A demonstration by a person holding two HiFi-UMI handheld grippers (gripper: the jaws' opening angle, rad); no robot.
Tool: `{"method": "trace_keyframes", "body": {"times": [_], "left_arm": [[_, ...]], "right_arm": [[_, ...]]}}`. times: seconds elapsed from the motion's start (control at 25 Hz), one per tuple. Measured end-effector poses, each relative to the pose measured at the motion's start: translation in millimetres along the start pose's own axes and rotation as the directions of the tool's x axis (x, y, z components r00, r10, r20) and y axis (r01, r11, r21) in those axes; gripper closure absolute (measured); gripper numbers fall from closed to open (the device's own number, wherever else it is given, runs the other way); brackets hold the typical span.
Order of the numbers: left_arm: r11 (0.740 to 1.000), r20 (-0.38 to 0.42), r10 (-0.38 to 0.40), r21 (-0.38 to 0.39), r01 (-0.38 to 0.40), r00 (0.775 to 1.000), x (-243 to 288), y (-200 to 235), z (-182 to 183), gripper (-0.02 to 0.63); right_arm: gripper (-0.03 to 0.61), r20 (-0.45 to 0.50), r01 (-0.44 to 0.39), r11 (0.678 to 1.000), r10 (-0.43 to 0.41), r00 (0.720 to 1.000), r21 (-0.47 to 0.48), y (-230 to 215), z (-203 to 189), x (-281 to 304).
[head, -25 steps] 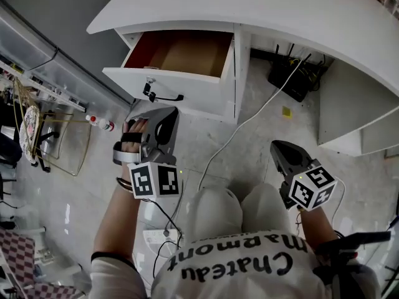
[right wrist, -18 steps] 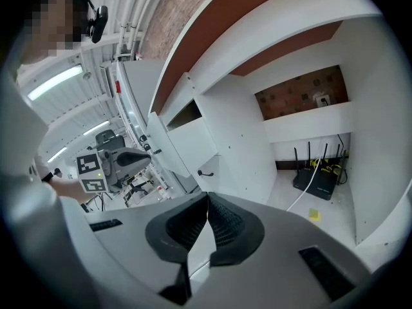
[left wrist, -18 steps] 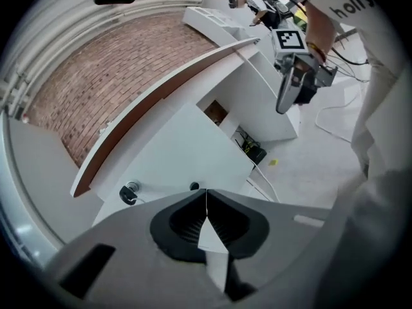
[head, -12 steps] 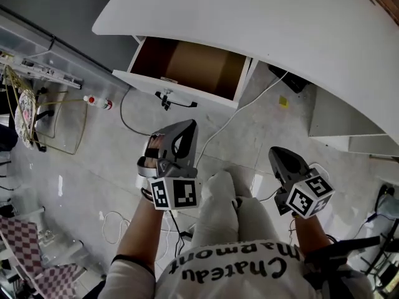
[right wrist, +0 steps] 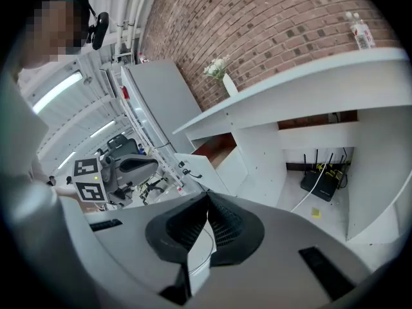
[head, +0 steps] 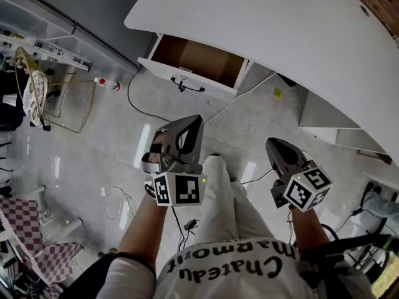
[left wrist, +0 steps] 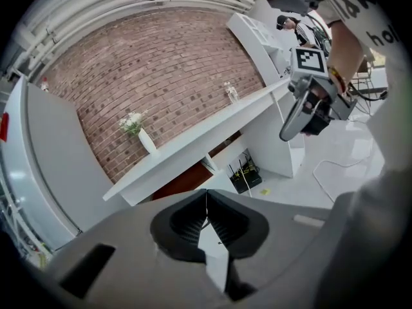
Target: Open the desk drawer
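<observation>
Head view: desk drawer (head: 198, 64) stands pulled out under the white desk (head: 280, 23), brown inside showing, black handle (head: 187, 85) on its front; left gripper (head: 189, 124) and right gripper (head: 275, 145) hang well apart from it. Left gripper view: jaws pressed together, nothing between. Right gripper view: jaws together too, empty, drawer ahead

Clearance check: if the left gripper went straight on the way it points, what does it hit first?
Most likely the open drawer: the left gripper, jaws shut and empty, aims at its white front. Nothing shows in between, though depth is hard to judge.
</observation>
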State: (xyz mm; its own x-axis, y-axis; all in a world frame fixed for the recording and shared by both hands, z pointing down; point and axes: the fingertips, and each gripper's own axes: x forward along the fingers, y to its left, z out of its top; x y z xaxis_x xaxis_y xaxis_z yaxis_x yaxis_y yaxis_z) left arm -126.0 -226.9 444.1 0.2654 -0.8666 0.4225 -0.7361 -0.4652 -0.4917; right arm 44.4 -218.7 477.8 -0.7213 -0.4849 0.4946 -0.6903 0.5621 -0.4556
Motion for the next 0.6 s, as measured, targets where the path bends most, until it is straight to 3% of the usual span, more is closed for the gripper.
{"method": "trace_keyframes", "body": {"times": [0.32,0.6], "left_arm": [[0.994,0.016,0.032,-0.109,-0.03,0.999,-61.9,37.0,67.5,0.598],[0.979,0.12,0.042,-0.203,-0.017,0.992,-115.2,55.1,148.7,0.598]], "right_arm": [[0.566,0.03,0.013,1.0,-0.012,0.999,-0.027,54.2,77.6,-34.8],[0.566,0.145,-0.025,0.996,0.037,0.989,-0.088,110.4,161.8,-88.8]]}}
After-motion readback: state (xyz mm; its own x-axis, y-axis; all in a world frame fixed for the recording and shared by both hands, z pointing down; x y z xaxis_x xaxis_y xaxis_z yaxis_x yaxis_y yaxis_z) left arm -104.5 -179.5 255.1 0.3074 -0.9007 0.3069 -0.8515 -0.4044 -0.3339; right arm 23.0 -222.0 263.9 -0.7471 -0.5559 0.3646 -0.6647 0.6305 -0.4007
